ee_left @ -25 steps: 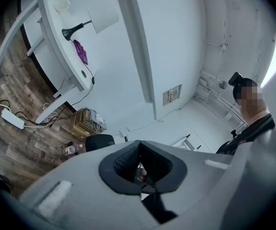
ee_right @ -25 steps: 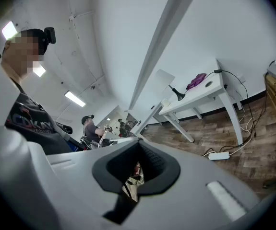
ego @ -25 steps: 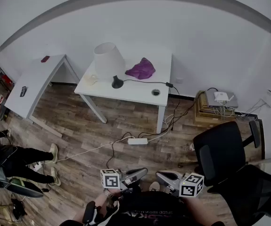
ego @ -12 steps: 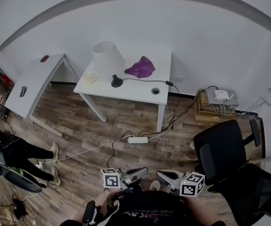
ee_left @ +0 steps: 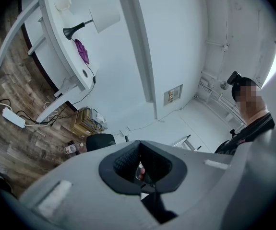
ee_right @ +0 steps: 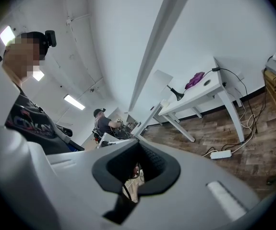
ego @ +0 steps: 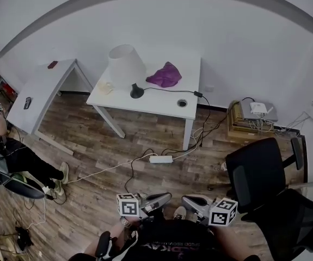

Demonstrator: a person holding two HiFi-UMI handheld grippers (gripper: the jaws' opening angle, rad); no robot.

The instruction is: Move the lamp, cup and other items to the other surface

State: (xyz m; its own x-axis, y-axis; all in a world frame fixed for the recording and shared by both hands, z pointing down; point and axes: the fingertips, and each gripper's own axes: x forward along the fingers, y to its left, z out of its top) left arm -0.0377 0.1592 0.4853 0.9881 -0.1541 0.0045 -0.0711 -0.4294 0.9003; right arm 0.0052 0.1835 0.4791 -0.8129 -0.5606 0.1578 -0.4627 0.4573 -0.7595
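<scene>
Lamp [ego: 126,67] sits on the far white surface [ego: 161,106] with a purple cloth [ego: 164,76] just beside it. Both the left tool [ego: 166,197] and right tool [ego: 185,202] are pinched narrow and empty, parked low by the person's body. My guess is it's just the approach, nothing to grab from this far away.

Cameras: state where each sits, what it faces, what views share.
Head view: on the head, steeply down at floor and table; left gripper, right gripper at bottom.
Left gripper view: on that gripper, rolled sideways, along shut jaws toward wall and table; person's torso right.
Right gripper view: on that gripper, along shut jaws toward table; torso left.
All share the table.
</scene>
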